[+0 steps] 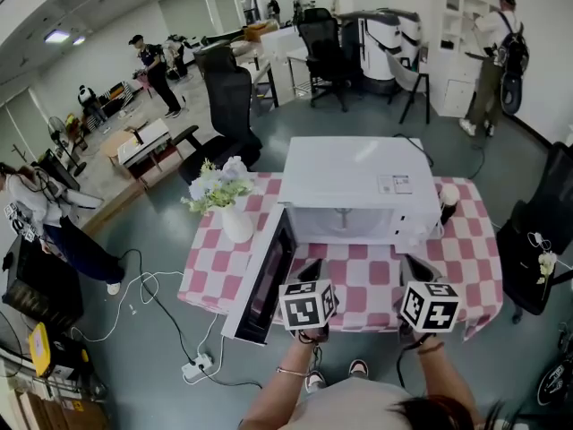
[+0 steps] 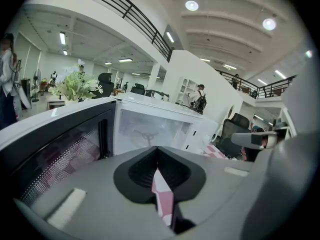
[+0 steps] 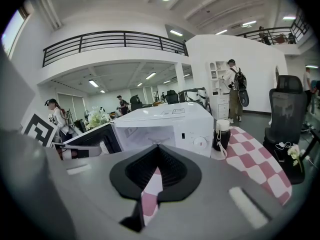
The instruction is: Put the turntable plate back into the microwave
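Left hand-held gripper (image 1: 310, 270) and right hand-held gripper (image 1: 414, 269), both closed and empty, face the open microwave (image 1: 358, 182) on a checkered surface (image 1: 466, 251).

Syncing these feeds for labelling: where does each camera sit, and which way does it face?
Head view: on the person's head, facing steeply down at the open microwave on the table; shows forearms, left gripper, right gripper.
Left gripper view: on that gripper, facing along its shut jaws into the microwave; right gripper at right.
Right gripper view: on that gripper, facing the microwave's front and a bottle past shut jaws; left gripper at left.
Shared: all see the microwave.
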{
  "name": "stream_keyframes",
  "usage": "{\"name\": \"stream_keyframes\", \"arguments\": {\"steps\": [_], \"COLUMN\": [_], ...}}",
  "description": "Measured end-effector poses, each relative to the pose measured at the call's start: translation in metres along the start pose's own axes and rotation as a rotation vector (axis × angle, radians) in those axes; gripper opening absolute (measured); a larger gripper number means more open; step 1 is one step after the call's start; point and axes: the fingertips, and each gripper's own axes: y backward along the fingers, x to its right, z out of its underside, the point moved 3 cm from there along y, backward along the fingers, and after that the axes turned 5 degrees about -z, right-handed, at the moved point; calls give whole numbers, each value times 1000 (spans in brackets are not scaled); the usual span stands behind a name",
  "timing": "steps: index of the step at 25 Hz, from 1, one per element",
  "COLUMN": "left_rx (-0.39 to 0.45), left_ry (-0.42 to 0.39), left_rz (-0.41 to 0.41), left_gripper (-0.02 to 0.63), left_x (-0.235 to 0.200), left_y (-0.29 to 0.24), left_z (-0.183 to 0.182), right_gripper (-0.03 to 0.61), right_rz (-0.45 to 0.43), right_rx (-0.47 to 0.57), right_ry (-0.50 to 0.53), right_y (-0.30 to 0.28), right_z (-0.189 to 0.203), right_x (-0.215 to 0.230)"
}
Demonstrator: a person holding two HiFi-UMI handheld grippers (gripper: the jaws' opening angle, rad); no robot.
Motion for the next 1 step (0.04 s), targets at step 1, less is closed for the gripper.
{"name": "stream_keyframes", "arguments": {"steps": [1], "left_rx": [-1], "left_ry": [0], "left_rz": [-1], "left_gripper": [-3], "left_x": [0], "left_y": [0], "left_z": [0], "right_gripper": [8], "right_rz": [1], "right_rx": [0], "right_ry": [-1], "right_y": [0], "right_z": [0], "right_x": [0]}}
